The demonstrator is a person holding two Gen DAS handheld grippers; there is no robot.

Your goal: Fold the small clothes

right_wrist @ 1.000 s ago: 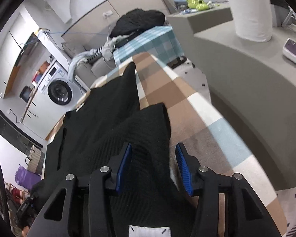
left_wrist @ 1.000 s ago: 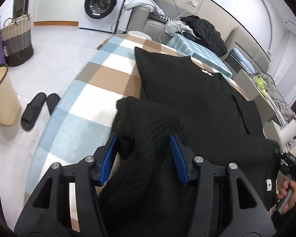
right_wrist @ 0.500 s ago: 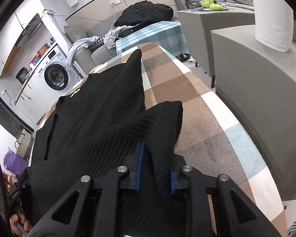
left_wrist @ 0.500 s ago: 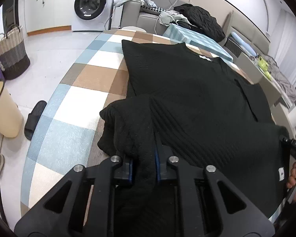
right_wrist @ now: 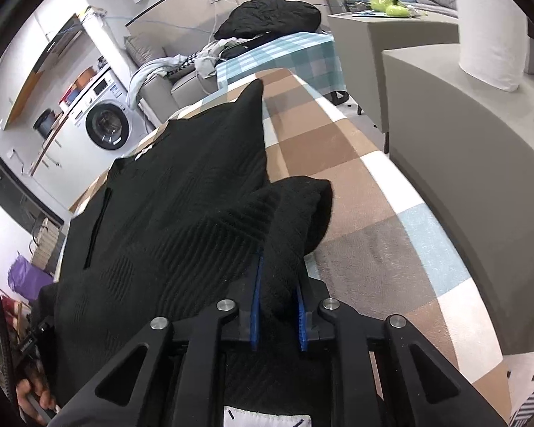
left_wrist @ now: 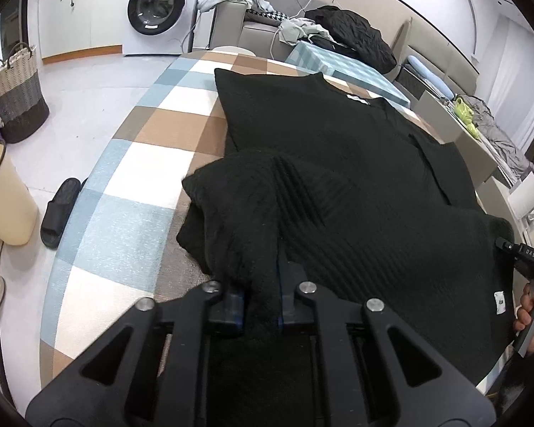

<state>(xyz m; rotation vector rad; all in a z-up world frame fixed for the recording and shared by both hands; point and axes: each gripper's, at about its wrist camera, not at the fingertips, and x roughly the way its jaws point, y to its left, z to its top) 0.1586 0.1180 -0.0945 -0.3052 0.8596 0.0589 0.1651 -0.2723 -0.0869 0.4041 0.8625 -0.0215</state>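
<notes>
A black knitted garment (left_wrist: 338,149) lies spread on a table under a checked cloth (left_wrist: 124,220). In the left wrist view my left gripper (left_wrist: 261,302) is shut on a bunched fold at the garment's near left corner, and the fabric rises in a ridge from the pads. In the right wrist view the garment (right_wrist: 181,192) fills the left half. My right gripper (right_wrist: 277,306) pinches a fold at the near right corner between its blue pads (right_wrist: 255,306). Its jaws are opening slightly, with the fabric still pressed between them. A white label (right_wrist: 267,418) shows at the bottom edge.
A person's hand (left_wrist: 530,316) grips a handle at the right edge. Beside the table's left side are slippers (left_wrist: 58,210), a cream bin (left_wrist: 3,195) and a woven basket (left_wrist: 16,96). A washing machine (left_wrist: 156,7) and a sofa with clothes (left_wrist: 349,32) stand behind. A grey cabinet (right_wrist: 462,149) flanks the right.
Both grippers closed from open onto folds of the black garment. The fabric between each pair of jaws is now pinched and bunched up.
</notes>
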